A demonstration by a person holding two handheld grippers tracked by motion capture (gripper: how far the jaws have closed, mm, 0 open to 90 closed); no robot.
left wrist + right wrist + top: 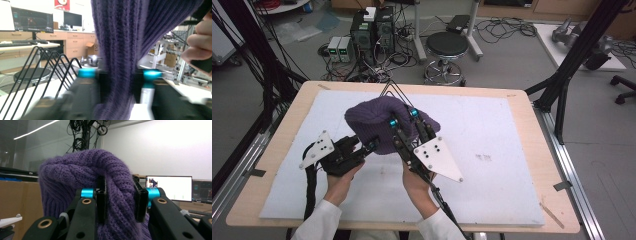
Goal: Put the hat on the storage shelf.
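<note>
1. One purple knitted hat (379, 120) is gripped by the left gripper (371, 146) and the right gripper (404, 117), each clamped on a fold.
2. The hat is held above one white mat (492, 150), beside one black wire rack (50, 67).
3. No legible writing is seen.

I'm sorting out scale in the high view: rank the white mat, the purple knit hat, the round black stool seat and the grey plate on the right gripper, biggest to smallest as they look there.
1. White mat
2. Purple knit hat
3. Round black stool seat, farther off, so unsure
4. Grey plate

Purple ribbed-knit cloth hat (379, 120), black wire rack (47, 67), matt white mat (492, 145) on wood table (532, 150)
</note>
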